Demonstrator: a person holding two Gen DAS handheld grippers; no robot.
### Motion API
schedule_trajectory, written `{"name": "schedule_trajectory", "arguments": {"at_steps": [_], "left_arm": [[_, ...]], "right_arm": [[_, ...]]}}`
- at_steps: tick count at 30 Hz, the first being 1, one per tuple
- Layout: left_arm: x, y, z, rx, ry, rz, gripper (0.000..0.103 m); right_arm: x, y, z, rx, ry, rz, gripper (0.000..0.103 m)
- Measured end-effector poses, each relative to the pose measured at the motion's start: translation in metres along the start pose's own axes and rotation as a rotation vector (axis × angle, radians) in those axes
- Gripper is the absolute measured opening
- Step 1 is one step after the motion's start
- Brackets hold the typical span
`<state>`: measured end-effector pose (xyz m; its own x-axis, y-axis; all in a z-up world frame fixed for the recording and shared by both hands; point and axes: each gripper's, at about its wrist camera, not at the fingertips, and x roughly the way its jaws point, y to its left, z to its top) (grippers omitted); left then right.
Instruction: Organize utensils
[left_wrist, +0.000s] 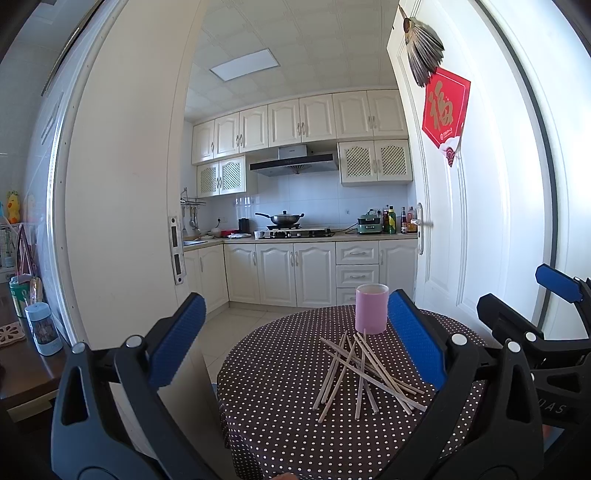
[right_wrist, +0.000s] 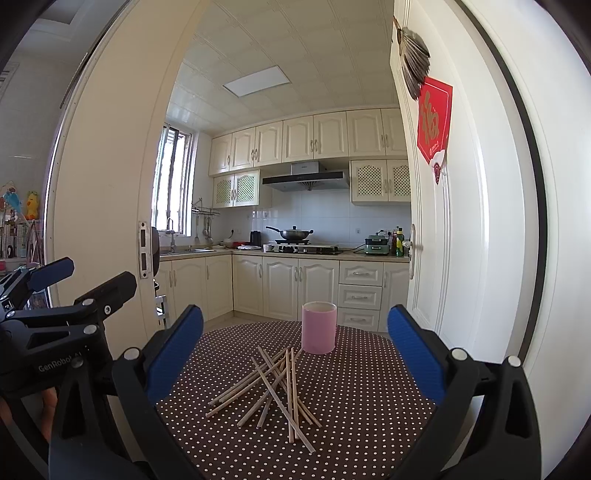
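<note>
Nearest the lens, blue-padded fingers of the left gripper, spread wide apart and clamped on nothing; same for the right gripper, its fingers held well apart and empty. Both raised above the near edge of the surface, a round top under a dark polka-dot cloth, aimed level and forward toward the kitchen beyond; each visible at the edge of the other's view, side by side, neither touching anything. Between the fingers and farther in, a loose crisscrossed heap of pale wooden chopsticks, lying flat and overlapping one another. Just behind the heap, upright and apparently empty, a pink cup, the likely holder for them; heap's far tips close to its base, contact impossible to tell. Judged by look: sticks light, stiff, thin and smooth, apt to roll or pivot when nudged, and lying so flat that pinching one off the cloth calls for a low, careful closure. Best purchase probably on an uppermost stick near a free end that juts clear of the pile, or near mid-length for balance. Cup likely light and easy to tip if knocked. Nothing sorted yet.
</note>
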<state>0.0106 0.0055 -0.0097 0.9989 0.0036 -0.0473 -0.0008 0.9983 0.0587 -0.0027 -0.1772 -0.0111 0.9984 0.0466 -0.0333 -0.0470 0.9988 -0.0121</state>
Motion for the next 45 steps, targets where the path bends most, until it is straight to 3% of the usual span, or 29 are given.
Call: {"name": "schedule_trajectory", "arguments": {"at_steps": [19,36,41,45], "left_arm": [[0.018,0.0,-0.005,-0.015,0.042,-0.001,0.097],[0.09,-0.006,-0.041,-0.005,0.195,0.002,0.097],[0.134,-0.002,-0.056,0.025,0.309,-0.016,0.097],[0.173,0.009,-0.069,-0.012,0.436,-0.096,0.097]], "right_arm": [[0.011,0.002,-0.002,-0.034,0.0,-0.034,0.096],[0.088,-0.014,-0.038,-0.01,0.177,0.041,0.096],[0.124,-0.028,-0.049,-0.018,0.27,0.025,0.096],[0.159,-0.042,-0.062,-0.044,0.385,0.056,0.096]]}}
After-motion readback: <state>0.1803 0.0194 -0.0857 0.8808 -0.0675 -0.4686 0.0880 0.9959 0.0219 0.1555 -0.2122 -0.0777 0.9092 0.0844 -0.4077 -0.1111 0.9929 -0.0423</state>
